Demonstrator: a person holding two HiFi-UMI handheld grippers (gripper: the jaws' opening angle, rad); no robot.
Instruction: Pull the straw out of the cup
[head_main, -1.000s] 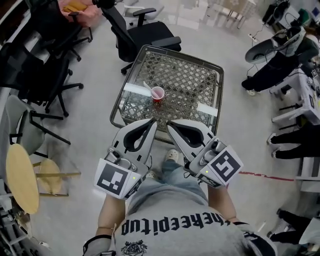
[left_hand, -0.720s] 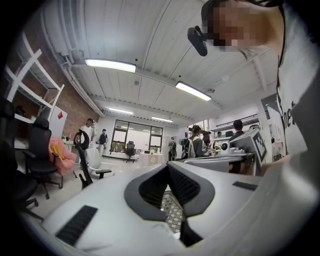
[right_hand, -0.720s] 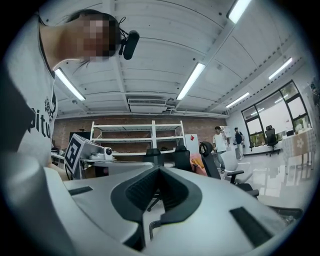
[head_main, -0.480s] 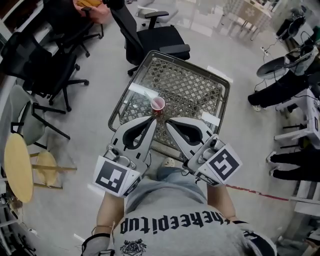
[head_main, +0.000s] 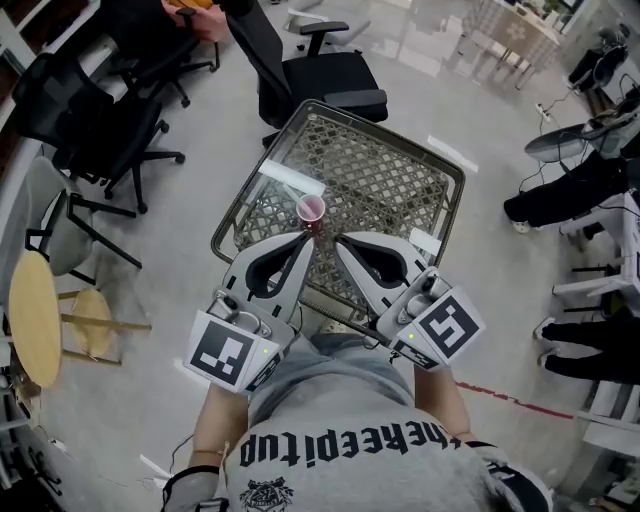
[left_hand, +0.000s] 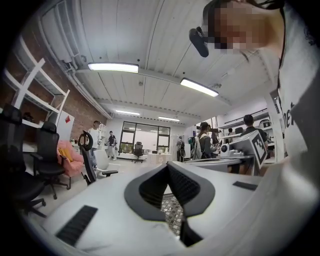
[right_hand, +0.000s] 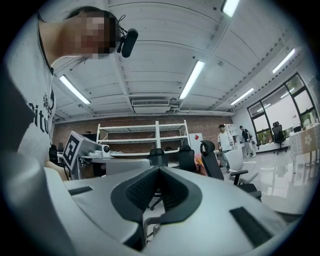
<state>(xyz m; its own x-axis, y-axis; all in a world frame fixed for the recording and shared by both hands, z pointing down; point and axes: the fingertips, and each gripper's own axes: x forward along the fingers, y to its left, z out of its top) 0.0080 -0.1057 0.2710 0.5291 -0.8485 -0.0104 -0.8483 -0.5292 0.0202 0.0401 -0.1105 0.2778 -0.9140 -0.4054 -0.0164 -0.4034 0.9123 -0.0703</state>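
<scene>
- Both grippers stand nearer to the cup than one second ago, and the table appears a little more turned in the head view.
- At the far left, black office chairs stand on the grey floor, well apart from the table.
- The left gripper has its jaws fully together, with nothing held between them; its tip is over the near edge of the table.
- The pink cup stands upright on the lattice top, just beyond the tip of the left gripper and not touching it. The straw is too small to make out with certainty.
- The right gripper is also completely closed and empty. Its tip is just beside the left one, slightly right of the cup.
- A white strip lies on the table near its right edge.
</scene>
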